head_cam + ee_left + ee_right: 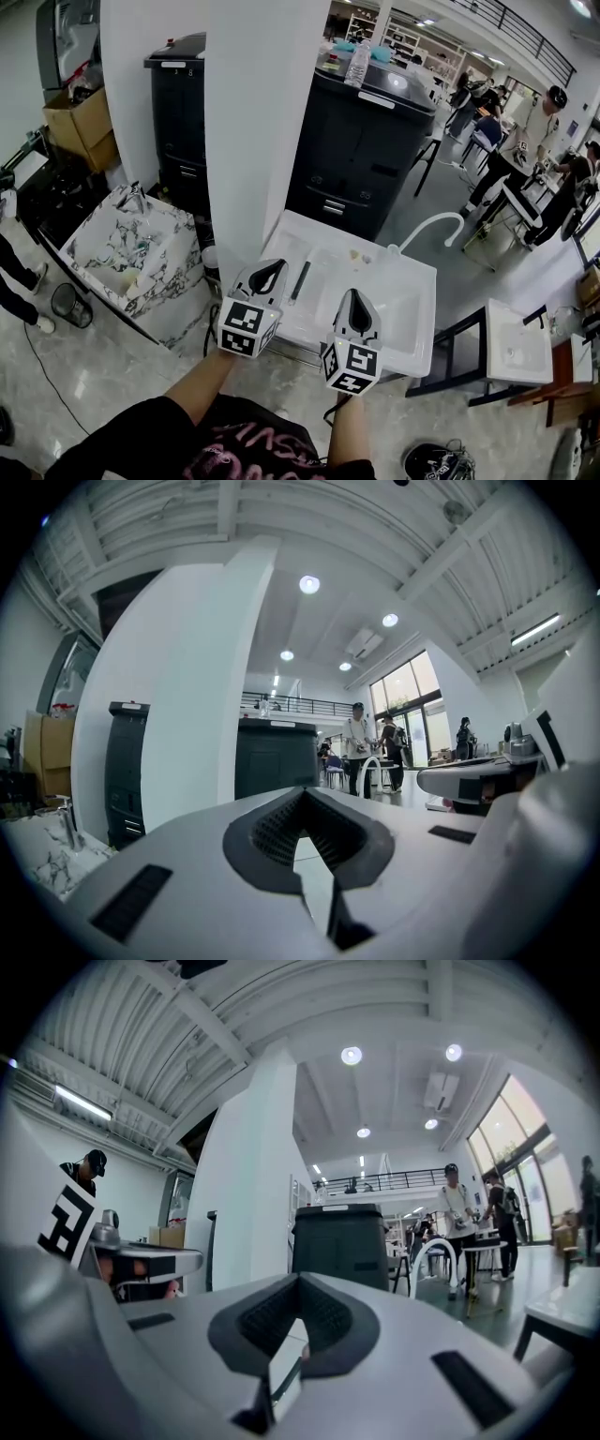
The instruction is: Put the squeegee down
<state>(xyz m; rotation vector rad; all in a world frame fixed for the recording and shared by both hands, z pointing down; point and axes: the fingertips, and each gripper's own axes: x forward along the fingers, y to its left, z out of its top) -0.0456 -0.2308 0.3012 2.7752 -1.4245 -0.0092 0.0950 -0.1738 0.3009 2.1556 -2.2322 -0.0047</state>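
Note:
The squeegee (300, 279), a thin dark strip, lies flat in the white basin (403, 309) in the head view, apart from both grippers. My left gripper (265, 278) hovers just left of it over the basin's near left edge, jaws shut with nothing in them. My right gripper (357, 314) hangs over the basin's near middle, to the right of the squeegee, and is also shut and empty. Both point level toward the far wall. In the left gripper view the left gripper (305, 803) shows its jaws closed together. The right gripper (298, 1283) looks the same in its own view.
A white pillar (253, 122) rises behind the basin, with a black copier (366, 141) to its right and a black cabinet (183, 112) to its left. A marble sink (131, 253) stands at left, and a white faucet (431, 225) curves at the basin's far right. People stand at the far right.

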